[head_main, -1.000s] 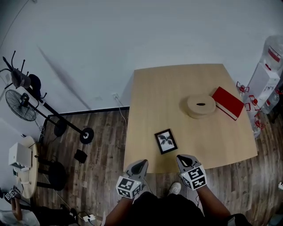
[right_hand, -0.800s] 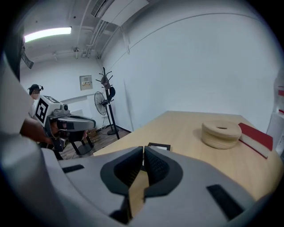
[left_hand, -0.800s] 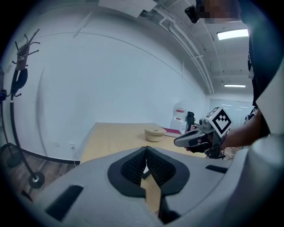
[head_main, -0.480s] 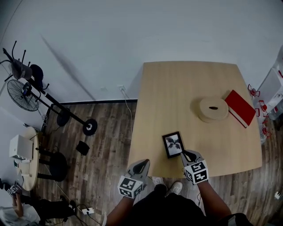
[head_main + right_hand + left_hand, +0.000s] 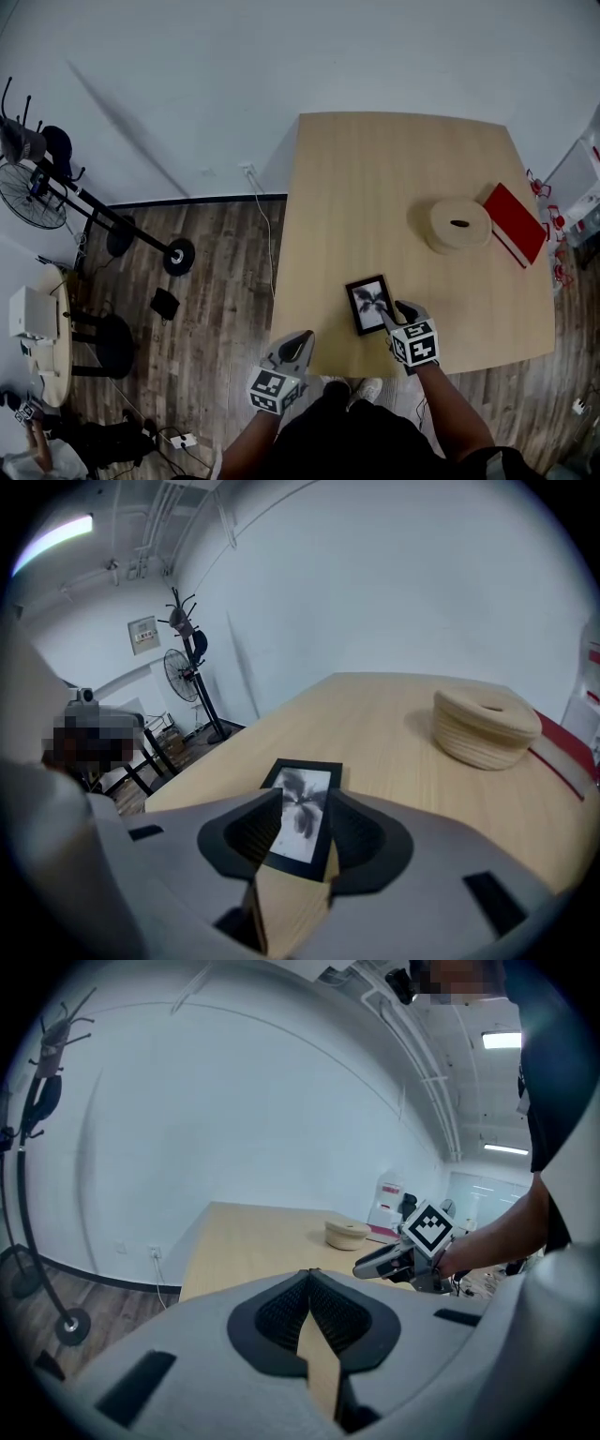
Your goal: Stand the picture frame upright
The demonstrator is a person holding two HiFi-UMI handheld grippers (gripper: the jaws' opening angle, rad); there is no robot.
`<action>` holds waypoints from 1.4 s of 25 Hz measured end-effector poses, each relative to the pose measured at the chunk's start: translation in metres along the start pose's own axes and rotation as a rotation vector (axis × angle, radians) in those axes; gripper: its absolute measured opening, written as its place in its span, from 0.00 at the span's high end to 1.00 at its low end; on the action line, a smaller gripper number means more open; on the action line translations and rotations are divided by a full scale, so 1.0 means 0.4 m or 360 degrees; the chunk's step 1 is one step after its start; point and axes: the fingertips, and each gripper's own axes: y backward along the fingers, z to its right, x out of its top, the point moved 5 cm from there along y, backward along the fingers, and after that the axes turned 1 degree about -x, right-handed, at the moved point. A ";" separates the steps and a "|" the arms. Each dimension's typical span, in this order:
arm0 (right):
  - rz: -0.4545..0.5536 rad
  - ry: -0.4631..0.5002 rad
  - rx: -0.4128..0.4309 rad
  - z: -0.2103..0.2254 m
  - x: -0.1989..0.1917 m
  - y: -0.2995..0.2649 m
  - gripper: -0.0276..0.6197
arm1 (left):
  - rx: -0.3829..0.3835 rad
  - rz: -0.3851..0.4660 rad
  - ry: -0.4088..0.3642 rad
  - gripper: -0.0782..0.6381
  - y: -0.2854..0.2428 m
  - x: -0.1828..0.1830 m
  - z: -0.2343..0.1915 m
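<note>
A small black picture frame (image 5: 368, 304) with a dark leaf print lies flat near the front edge of the light wooden table (image 5: 394, 178). My right gripper (image 5: 394, 312) reaches over the frame's near right corner. In the right gripper view the frame (image 5: 305, 778) lies with its near end between the jaws of that gripper (image 5: 305, 801); they are opening and the pads stand off its edges. My left gripper (image 5: 301, 340) hangs off the table's front left corner, fingertips together with nothing held, also seen as gripper (image 5: 309, 1277) in its own view.
A round wooden disc with a hole (image 5: 460, 225) and a red book (image 5: 514, 223) lie at the table's right side. A standing fan (image 5: 28, 192), a coat stand base (image 5: 178, 256) and a stool (image 5: 112, 342) stand on the wooden floor to the left.
My right gripper has moved forward from the table's front edge to the frame's near end, and its jaws have parted. The left gripper has stayed off the table's front.
</note>
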 end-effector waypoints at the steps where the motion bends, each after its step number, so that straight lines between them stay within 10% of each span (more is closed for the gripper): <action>1: -0.0022 -0.0013 -0.0005 0.008 -0.004 -0.013 0.75 | -0.0006 -0.0004 0.0012 0.89 -0.004 -0.004 -0.005; 21: -0.0276 -0.0276 0.0017 0.081 -0.028 -0.196 0.73 | 0.0037 -0.0028 0.0067 0.89 -0.009 -0.014 -0.123; 35: -0.0175 -0.0233 -0.0164 0.081 0.014 -0.162 0.85 | -0.0033 -0.0028 0.0085 0.89 -0.022 -0.005 -0.134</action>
